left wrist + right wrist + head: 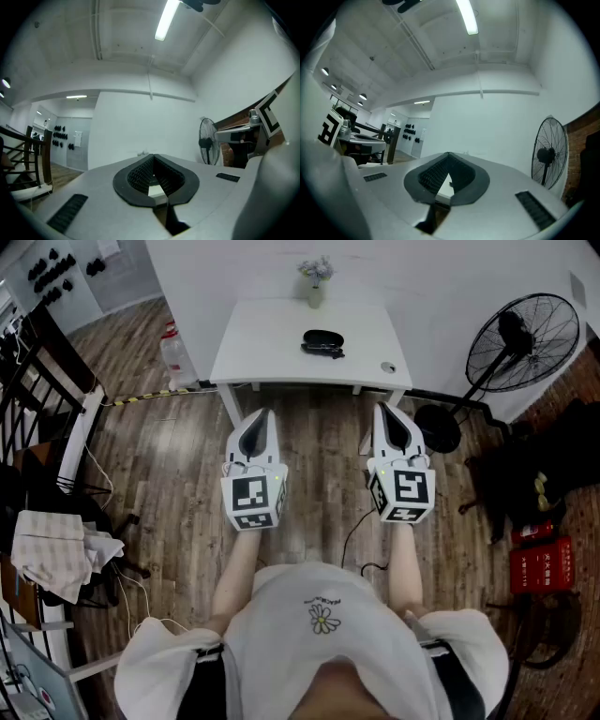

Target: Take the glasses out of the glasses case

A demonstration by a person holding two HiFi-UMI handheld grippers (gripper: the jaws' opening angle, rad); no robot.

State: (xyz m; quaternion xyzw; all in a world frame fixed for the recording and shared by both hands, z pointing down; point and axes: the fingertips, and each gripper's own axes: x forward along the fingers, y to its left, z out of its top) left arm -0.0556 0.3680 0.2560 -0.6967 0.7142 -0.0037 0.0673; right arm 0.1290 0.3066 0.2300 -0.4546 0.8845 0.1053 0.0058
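Right gripper (449,163) jaws closed tip to tip, nothing pinched; standing fan (547,152) off to their right, white wall (487,124) ahead.

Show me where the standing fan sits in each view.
Head view: standing fan at upper right, right of the white table.
Left gripper view: standing fan right of centre, at mid-height.
Right gripper view: standing fan near the right edge, lower half.
Shared landmark: the white wall behind it.

Legible text: none. On red box (541,565): white characters, too small to read. On shirt (323,643): small script above a daisy print, unreadable. Cubes of left gripper (264,416) and right gripper (383,411): black-and-white square coded markers, no lettering.
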